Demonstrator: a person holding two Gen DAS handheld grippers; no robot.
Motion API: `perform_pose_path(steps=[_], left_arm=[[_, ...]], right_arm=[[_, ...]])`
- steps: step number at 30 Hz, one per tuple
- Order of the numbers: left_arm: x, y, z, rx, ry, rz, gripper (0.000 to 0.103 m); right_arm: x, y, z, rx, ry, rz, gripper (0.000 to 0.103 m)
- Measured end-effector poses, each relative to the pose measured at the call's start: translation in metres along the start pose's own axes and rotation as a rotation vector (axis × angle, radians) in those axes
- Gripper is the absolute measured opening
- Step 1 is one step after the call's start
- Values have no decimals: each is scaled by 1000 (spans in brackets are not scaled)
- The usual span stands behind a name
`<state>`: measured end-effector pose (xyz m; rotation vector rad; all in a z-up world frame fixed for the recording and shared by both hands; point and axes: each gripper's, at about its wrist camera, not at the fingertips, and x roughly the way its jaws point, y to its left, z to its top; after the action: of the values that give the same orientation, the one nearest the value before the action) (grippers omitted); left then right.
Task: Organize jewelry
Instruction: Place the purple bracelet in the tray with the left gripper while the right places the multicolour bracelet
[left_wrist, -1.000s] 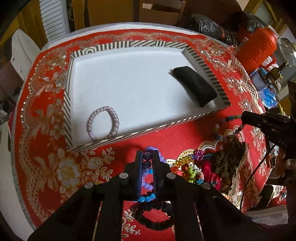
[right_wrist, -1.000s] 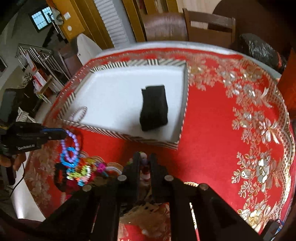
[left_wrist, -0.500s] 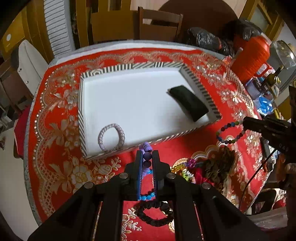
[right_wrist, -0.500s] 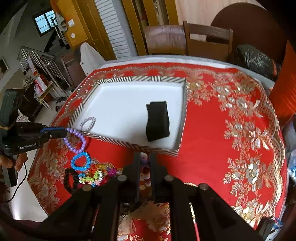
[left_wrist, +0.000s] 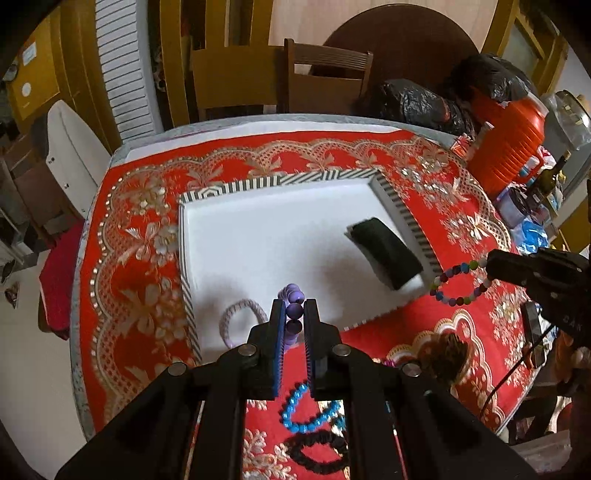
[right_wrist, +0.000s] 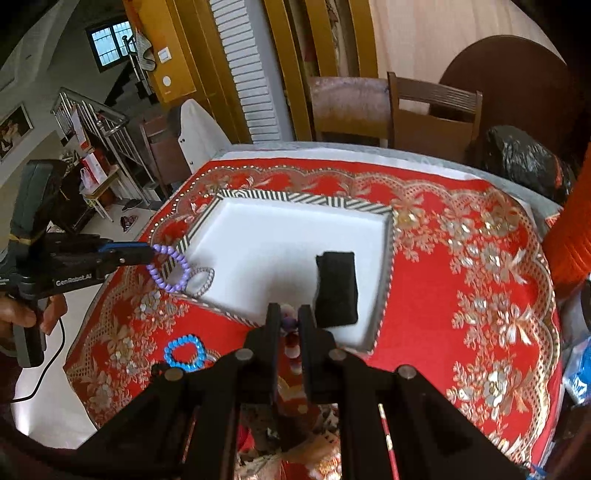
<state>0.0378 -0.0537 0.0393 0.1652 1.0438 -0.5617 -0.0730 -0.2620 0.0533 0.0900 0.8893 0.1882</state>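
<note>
My left gripper (left_wrist: 294, 308) is shut on a purple bead bracelet (left_wrist: 293, 308), held in the air above the near left corner of the white tray (left_wrist: 236, 192); it also shows in the right wrist view (right_wrist: 168, 269). My right gripper (right_wrist: 289, 314) is shut on a multicoloured bead bracelet (left_wrist: 461, 284), held above the tray's near right corner. A pale lilac bracelet (left_wrist: 242, 321) lies in the tray's near left corner. A black cushion (left_wrist: 388, 253) lies at the tray's right side.
A blue bead bracelet (left_wrist: 306, 413), a black bracelet (left_wrist: 317, 452) and a brown scrunchie (left_wrist: 443, 354) lie on the red tablecloth (left_wrist: 129, 295) in front of the tray. An orange jug (left_wrist: 506, 147) and bottles stand at the far right. Chairs stand behind the table.
Both grippers have risen from the jewelry pile and moved toward the tray, each carrying its bracelet. The blue and black bracelets stayed on the cloth.
</note>
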Motion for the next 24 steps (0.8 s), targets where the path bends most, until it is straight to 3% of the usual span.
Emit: perform_pose_path(steps=[13, 24], left_arm=[[40, 14, 36, -33, 21, 48, 0], [79, 30, 52, -95, 61, 15, 0]], right_arm=[[49, 11, 34, -14, 42, 35, 10], [97, 30, 52, -56, 113, 108, 10]])
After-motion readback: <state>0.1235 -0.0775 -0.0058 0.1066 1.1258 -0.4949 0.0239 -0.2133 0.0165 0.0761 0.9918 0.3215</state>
